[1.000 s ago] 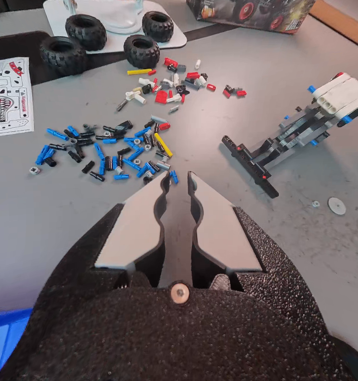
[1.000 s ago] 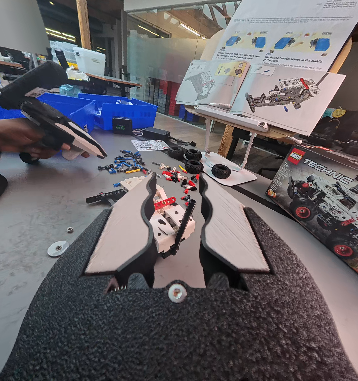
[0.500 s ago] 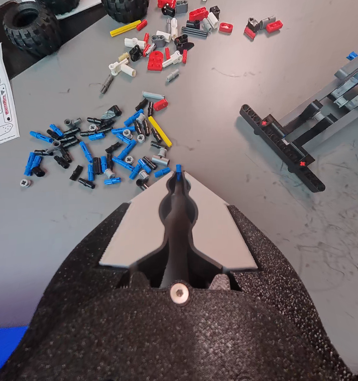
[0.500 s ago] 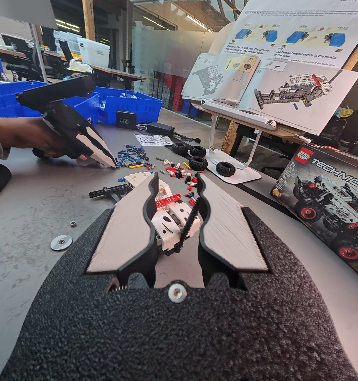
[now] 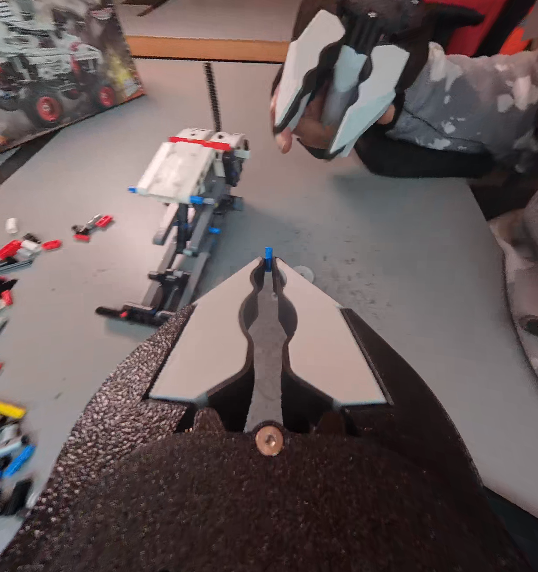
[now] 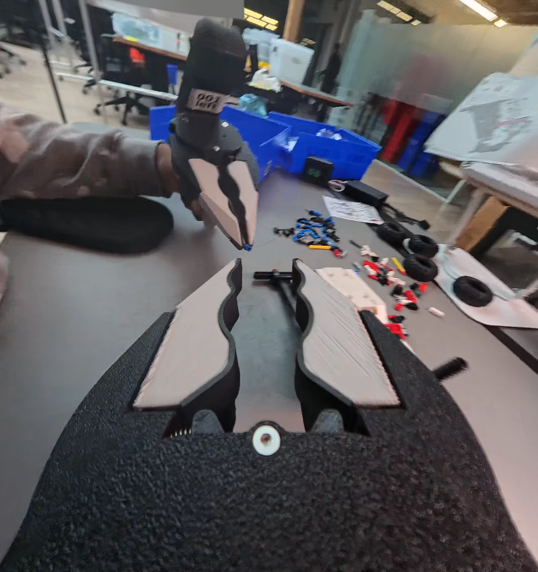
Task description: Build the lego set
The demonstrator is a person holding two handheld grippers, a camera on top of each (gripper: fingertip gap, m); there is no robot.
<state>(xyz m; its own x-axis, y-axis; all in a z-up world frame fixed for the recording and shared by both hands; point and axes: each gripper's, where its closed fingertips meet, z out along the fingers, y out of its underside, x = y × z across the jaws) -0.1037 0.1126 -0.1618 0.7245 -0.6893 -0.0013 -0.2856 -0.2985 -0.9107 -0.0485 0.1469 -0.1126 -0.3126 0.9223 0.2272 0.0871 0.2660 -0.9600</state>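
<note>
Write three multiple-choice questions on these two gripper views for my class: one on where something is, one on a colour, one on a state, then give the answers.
1. Where is the half-built model?
A. On the table
B. In a blue bin
C. Inside the box

2. What colour is the peg between the left gripper fingertips?
A. Yellow
B. Blue
C. Red

3. How is the right gripper?
A. Shut on a tyre
B. Shut on a peg
C. Open, empty

Answers: 1 A, it rests on the grey tabletop; 2 B, a blue tip pokes out; 3 C, a wide gap separates its fingers.

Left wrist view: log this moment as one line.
left gripper: shut on blue pin, off table | right gripper: open, empty | chassis: on table, untouched
</note>
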